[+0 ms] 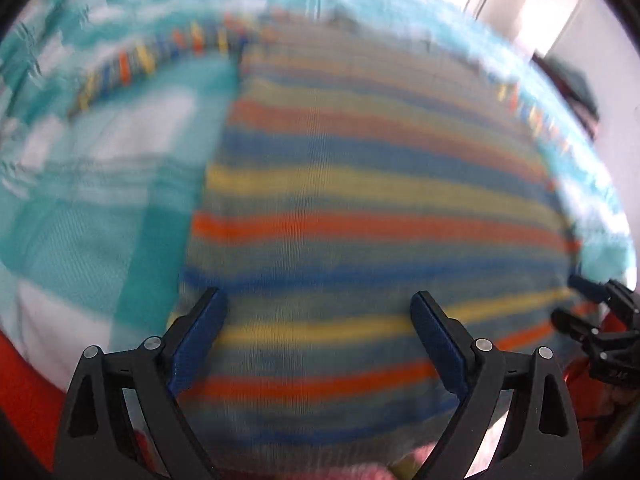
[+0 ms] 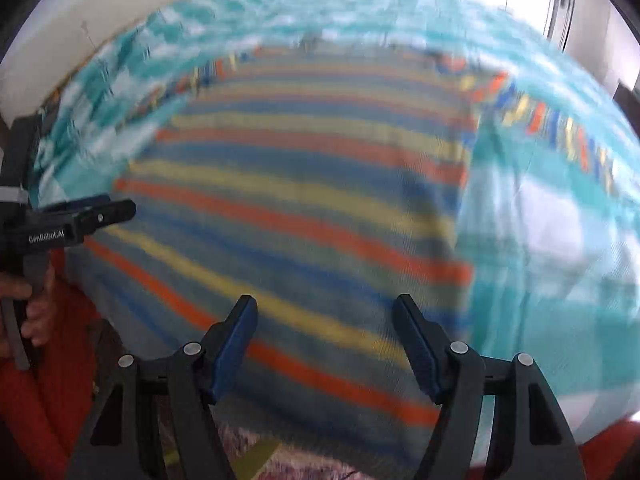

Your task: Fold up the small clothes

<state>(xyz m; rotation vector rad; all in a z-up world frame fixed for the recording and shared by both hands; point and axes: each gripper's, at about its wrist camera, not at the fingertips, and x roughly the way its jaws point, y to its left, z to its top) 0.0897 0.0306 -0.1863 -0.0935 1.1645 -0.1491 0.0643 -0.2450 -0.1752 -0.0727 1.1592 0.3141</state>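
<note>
Left wrist view: teal-and-white checked bedcover (image 1: 84, 184) filling the frame, blurred. Striped knitted sweater (image 1: 360, 184) spread flat across its middle, sleeves stretched out toward the far left and far right edges of the bedcover, hem at the near edge. No fold visible; judged barely begun, with sleeves and body all left to fold.

Right wrist view: same sweater (image 2: 304, 208), side edge clean against bare bedcover (image 2: 560, 240), so open room beyond both sides for swinging a sleeve inward. Near edge tight against the person's red clothing (image 2: 60, 340).

Left gripper (image 1: 318, 300) over the hem near the sweater's left side, jaws spread wide, nothing pinched. Right gripper (image 2: 326, 306) over the hem toward the right side, jaws likewise apart and empty. Contact with the knit too blurred to tell.
</note>
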